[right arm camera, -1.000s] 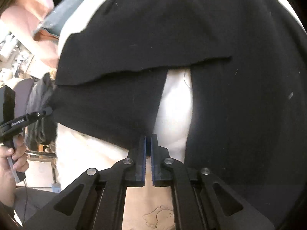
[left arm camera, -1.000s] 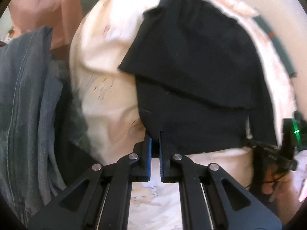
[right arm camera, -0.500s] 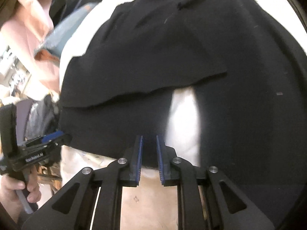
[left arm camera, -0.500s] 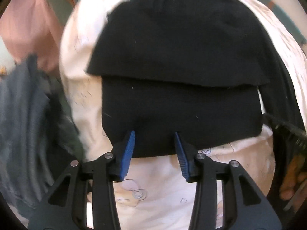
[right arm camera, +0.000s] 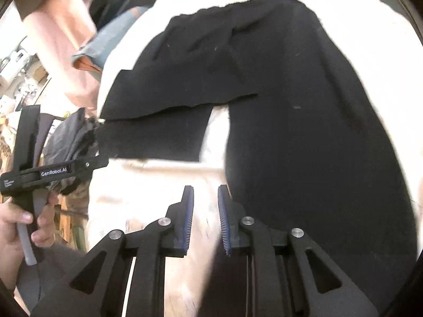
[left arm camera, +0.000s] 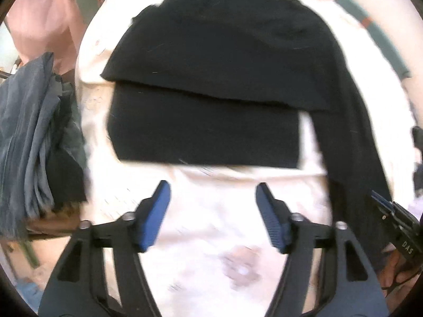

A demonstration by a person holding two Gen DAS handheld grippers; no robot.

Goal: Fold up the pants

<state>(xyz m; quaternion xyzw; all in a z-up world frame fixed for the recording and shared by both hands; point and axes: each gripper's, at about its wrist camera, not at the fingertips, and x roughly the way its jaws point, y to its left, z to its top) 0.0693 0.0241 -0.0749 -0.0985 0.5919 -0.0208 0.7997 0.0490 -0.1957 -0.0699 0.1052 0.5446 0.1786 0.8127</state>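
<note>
Black fabric takes up most of both views — the pants [left arm camera: 211, 84] are lying flat on a cream cloth [left arm camera: 211, 232] with faint printed doodles that covers the desk. One leg has been folded back over itself, so there's a doubled-up layer with a straight hem edge running across, and a lower layer poking out beneath it toward the near edge of the desk. The other leg [right arm camera: 317, 145] runs long and unfolded down the right side toward the near right corner, with a sliver of cream cloth showing in the gap between the two legs.

Left tongs [left arm camera: 212, 214] are spread wide, blue pads facing each other over bare cream cloth just short of the folded leg's near edge — nothing between them. Their jaws have just been opening. Right tongs [right arm camera: 205, 219] are only slightly parted and have just been opening a bit too; they hang over the cloth right at the inner edge of the long leg, and no fabric is pinched between them as far as I can see.

From the right wrist view you can see the person's left hand [right arm camera: 18, 224] gripping the handle of the other tool off the left edge of the desk. Past that left edge there's a pile of grey-blue clothes [left arm camera: 29, 137], and something pink [left arm camera: 45, 21] hangs near the far left corner. Both views are a bit motion-blurred.
</note>
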